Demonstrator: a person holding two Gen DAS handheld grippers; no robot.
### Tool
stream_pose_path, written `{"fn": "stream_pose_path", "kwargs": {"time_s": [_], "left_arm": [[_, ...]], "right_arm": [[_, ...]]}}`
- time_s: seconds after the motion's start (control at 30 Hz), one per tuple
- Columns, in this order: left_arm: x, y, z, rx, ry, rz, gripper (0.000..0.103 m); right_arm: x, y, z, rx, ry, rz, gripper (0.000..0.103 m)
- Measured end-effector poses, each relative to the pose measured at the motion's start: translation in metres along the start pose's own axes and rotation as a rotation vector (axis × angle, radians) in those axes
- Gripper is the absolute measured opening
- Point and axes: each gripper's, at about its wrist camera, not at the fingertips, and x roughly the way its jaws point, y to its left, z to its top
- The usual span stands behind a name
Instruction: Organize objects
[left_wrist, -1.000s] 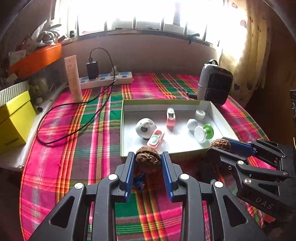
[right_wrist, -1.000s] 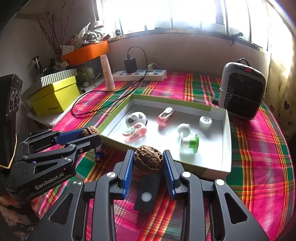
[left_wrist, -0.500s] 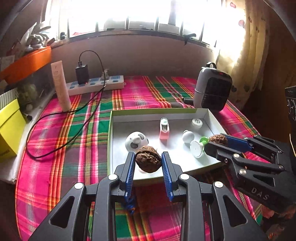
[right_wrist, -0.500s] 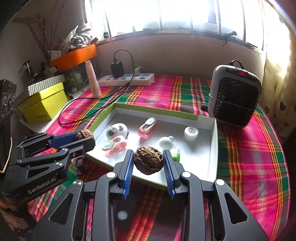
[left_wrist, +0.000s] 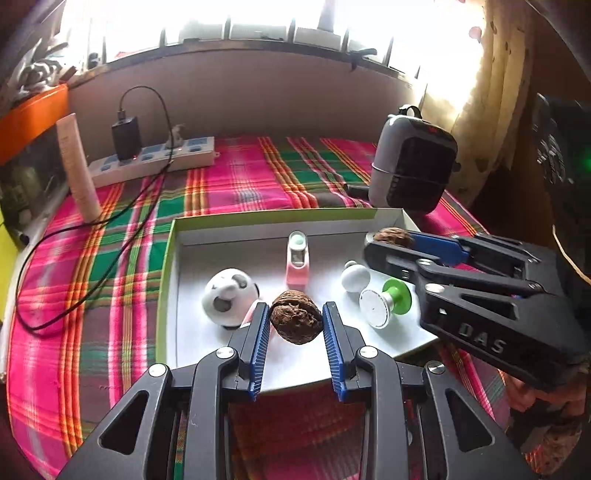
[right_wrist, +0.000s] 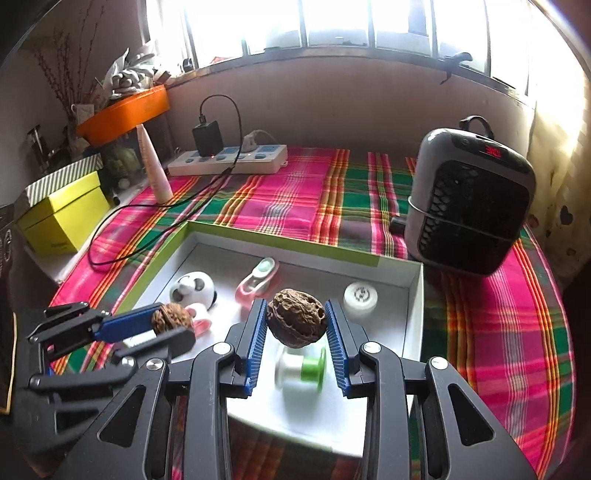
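A walnut (left_wrist: 295, 321) sits pinched between the left tool's (left_wrist: 295, 325) blue pads, above the near part of the white tray (left_wrist: 280, 216). The right tool (right_wrist: 297, 325) clamps a second walnut (right_wrist: 296, 323) likewise. Below lie a panda toy (left_wrist: 229, 297), pink clip (left_wrist: 297, 264) and green-white spool (left_wrist: 384, 302). Each walnut's long axis spans its pads.

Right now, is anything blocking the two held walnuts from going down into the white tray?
Partly. The left gripper's walnut hangs above the tray beside a panda toy. Directly beneath the right gripper's walnut lies a green-and-white spool. Bare floor remains nearby.
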Motion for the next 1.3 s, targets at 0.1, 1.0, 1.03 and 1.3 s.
{"fn": "stream_pose_path", "kwargs": {"time_s": [0.1,1.0,1.03,1.3], "left_arm": [[0.007,-0.001,0.002,0.002,0.007,-0.002,0.027],[0.045,-0.006,0.012,0.031,0.069,-0.001,0.027],[0.046,-0.006,0.011,0.031,0.072,-0.002,0.027],[0.051,-0.005,0.011,0.029,0.084,-0.003,0.027]], "right_arm": [[0.010,-0.004,0.005,0.007,0.019,0.004,0.033],[0.062,-0.011,0.022,-0.007,0.157,0.042,0.033],[0.063,-0.010,0.022,-0.010,0.159,0.041,0.033],[0.069,-0.008,0.020,-0.008,0.172,0.038,0.033]]}}
